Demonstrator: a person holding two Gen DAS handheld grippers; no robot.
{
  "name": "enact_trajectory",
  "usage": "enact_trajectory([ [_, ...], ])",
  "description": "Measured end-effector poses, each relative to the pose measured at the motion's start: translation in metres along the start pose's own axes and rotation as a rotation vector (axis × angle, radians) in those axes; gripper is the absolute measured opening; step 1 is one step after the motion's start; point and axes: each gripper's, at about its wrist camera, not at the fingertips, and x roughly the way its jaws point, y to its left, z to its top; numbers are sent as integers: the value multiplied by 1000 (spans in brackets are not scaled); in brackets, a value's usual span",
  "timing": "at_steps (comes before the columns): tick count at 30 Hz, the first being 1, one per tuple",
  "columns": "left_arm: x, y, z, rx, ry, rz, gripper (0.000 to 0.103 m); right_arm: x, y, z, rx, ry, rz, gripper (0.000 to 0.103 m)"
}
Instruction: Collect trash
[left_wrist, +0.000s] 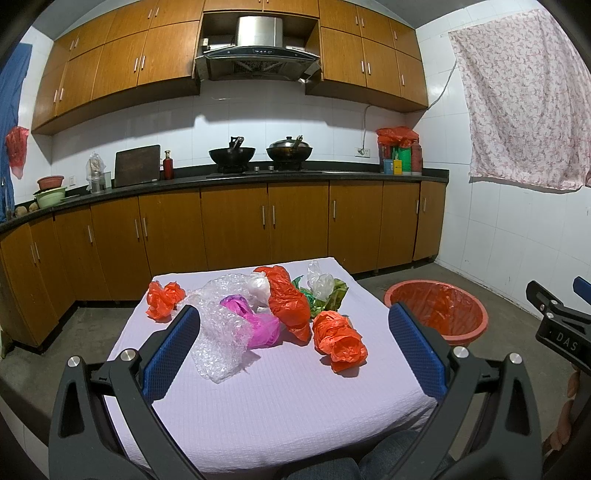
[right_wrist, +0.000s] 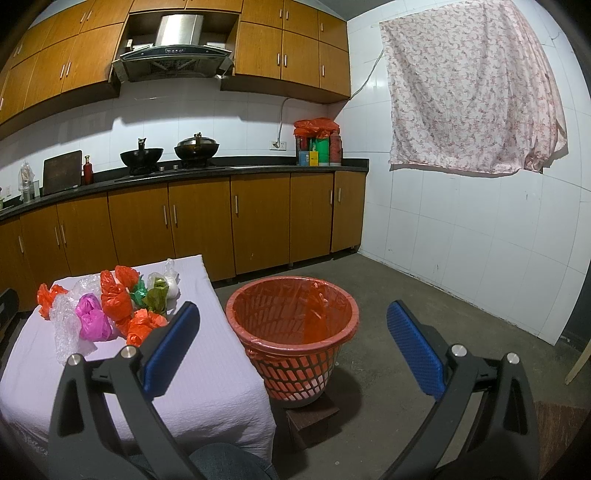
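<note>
On the table (left_wrist: 280, 406), crumpled orange plastic bags (left_wrist: 340, 341) lie beneath both wide-spread, empty grippers (left_wrist: 295, 350).

Table cloth (left_wrist: 280, 398) lilac, waffle-textured. Bags: orange (left_wrist: 340, 341), magenta (left_wrist: 258, 325), green (left_wrist: 334, 295), clear bubble wrap (left_wrist: 218, 343). Basket (right_wrist: 295, 354) red-orange lattice. Tongs pads (left_wrist: 170, 354) blue. Curtain (right_wrist: 472, 88) pink floral.

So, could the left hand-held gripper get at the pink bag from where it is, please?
Probably yes: the left hand-held gripper is open and faces the pink bag, though bubble wrap lies against its near side.
</note>
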Motion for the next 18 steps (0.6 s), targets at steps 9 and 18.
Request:
enact_trajectory([
  [9, 0, 0, 0, -3, 0, 1, 101, -1, 0, 0, 1, 0, 0, 99],
  [18, 0, 0, 0, -3, 1, -1, 101, 0, 0, 0, 1, 1, 1, 99],
])
